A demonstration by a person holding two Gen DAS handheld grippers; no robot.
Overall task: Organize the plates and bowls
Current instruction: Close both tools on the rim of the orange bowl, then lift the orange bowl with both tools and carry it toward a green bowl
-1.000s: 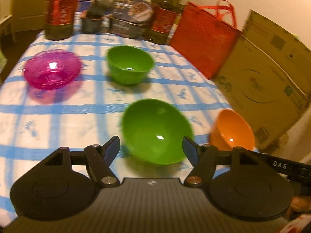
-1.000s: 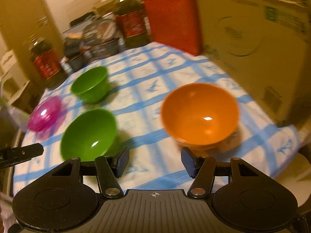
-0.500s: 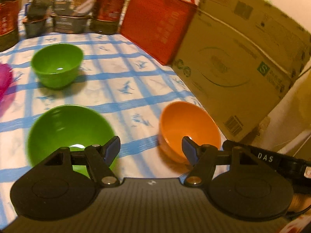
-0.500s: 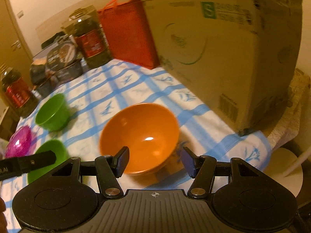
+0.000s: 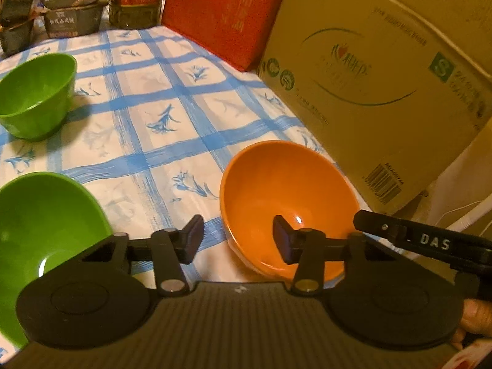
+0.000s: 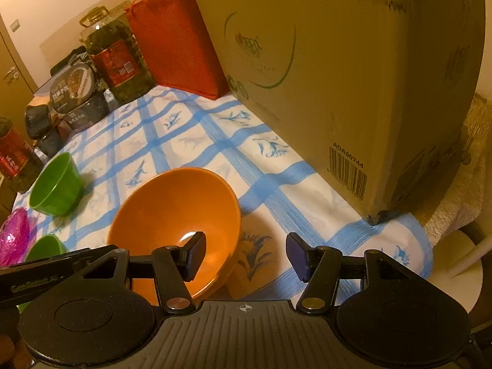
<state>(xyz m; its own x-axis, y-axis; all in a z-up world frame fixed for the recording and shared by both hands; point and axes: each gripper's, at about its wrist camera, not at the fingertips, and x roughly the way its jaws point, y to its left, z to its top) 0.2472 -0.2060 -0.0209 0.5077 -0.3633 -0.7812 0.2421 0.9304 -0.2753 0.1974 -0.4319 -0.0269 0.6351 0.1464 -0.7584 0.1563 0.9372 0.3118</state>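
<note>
Both claws straddling one rim each of the orange bowl [image 5: 289,203]. Left gripper [image 5: 238,240]: jaws closing, left finger outside the bowl's near-left wall, right finger inside the hollow, so the rim lies between them; pads seemingly not yet pressing on it. Right gripper [image 6: 246,253]: jaws apart and steady, left finger inside the bowl [image 6: 175,224], right finger outside over the cloth, the right-hand rim in the gap, apparently untouched. So the bowl sits directly ahead of and below both claws, slightly right of centre for the left one, slightly left of centre for the right one, each about equally near. No long axis to speak of, being round; only the rim direction matters, and each rim section runs roughly away from its camera, between the fingers. Standing upright on the blue-checked tablecloth [image 5: 172,117], near the table's right edge, just beside the big cardboard box [image 5: 384,70]. Farther out: large green bowl [image 5: 43,230] at the left, well apart from the orange one; small green bowl [image 5: 33,95] beyond it; pink bowl [image 6: 12,240] at the far left in the right wrist view. At the back, red bag [image 5: 221,9], oil bottle [image 6: 118,61] and dark food packets [image 5: 73,3]. Probably a two-sided pinch and lift next, toward one of the green bowls for stacking.
</note>
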